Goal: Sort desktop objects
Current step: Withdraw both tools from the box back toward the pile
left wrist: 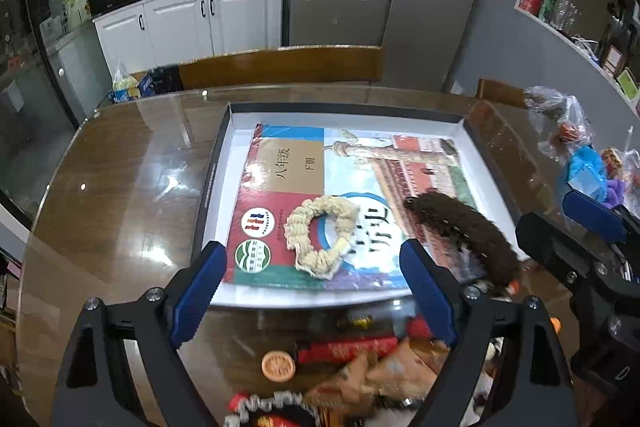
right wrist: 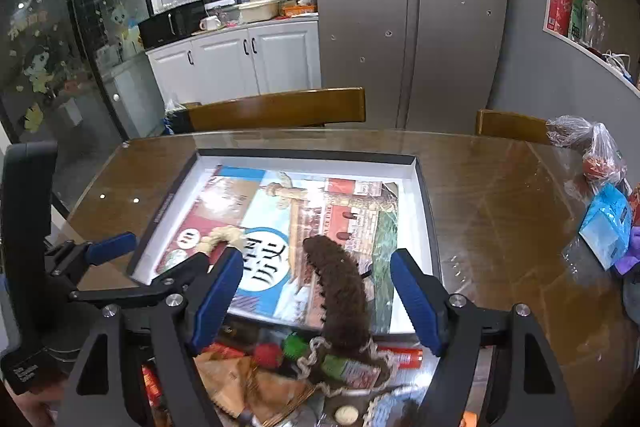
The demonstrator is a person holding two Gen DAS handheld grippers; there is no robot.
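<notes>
A shallow black-rimmed box (left wrist: 216,163) (right wrist: 424,211) holds a colourful textbook (left wrist: 288,167) (right wrist: 320,203). A cream scrunchie (left wrist: 320,237) (right wrist: 224,237) lies on the book. A brown fuzzy hair piece (left wrist: 464,231) (right wrist: 340,287) rests across the box's near edge. My left gripper (left wrist: 316,291) (right wrist: 164,251) hovers open above the scrunchie, touching nothing. My right gripper (right wrist: 316,301) (left wrist: 592,227) is open, and the brown piece lies free between its wide-apart fingers.
A jumble of small items lies on the glass-topped wooden table in front of the box: a red tube (left wrist: 344,349) (right wrist: 404,357), an orange disc (left wrist: 279,367), pompoms (right wrist: 267,355). Plastic bags (left wrist: 560,115) and a blue packet (right wrist: 606,223) sit at the right. Chair backs (left wrist: 280,65) stand beyond.
</notes>
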